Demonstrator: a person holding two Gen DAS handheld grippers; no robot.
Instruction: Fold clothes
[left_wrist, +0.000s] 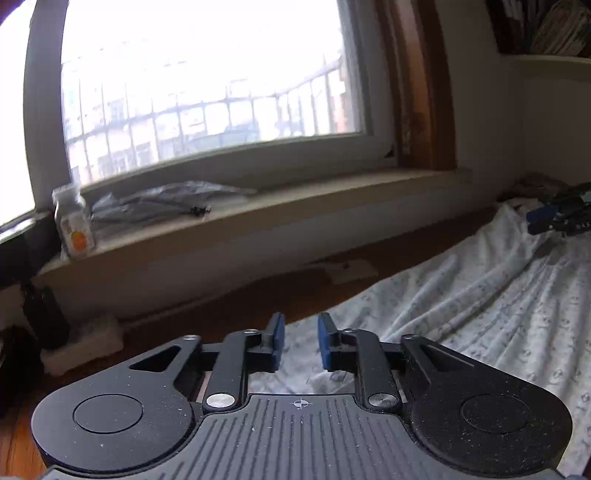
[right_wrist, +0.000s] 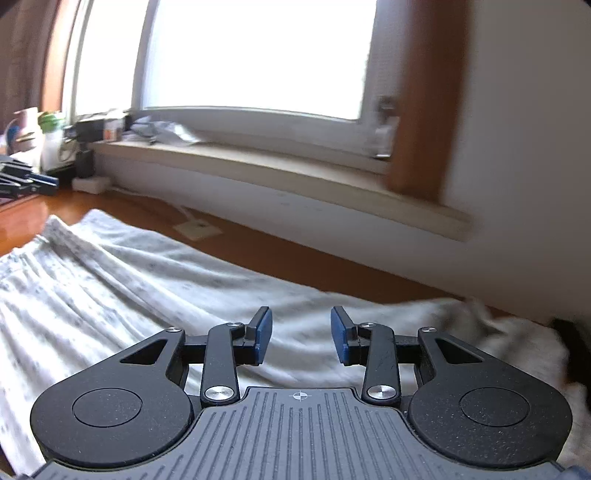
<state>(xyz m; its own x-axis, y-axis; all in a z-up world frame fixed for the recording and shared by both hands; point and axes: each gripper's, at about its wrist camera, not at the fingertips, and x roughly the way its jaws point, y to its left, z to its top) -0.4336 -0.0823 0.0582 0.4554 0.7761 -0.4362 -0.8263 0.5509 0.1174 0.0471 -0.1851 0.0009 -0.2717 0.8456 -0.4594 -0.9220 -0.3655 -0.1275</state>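
- Left wrist view: the left gripper (left_wrist: 300, 341) hangs with its blue pads spread and nothing between them, just above the near edge of a white patterned garment (left_wrist: 480, 295).
- The garment lies rumpled on the wooden floor (left_wrist: 236, 306) below a windowsill (left_wrist: 258, 218) — a small bottle (left_wrist: 73, 225) stands on the sill.
- Right wrist view: the right gripper (right_wrist: 301, 339) is also spread and empty, poised over the cloth's far side.
- Each gripper shows at the edge of the other's view.
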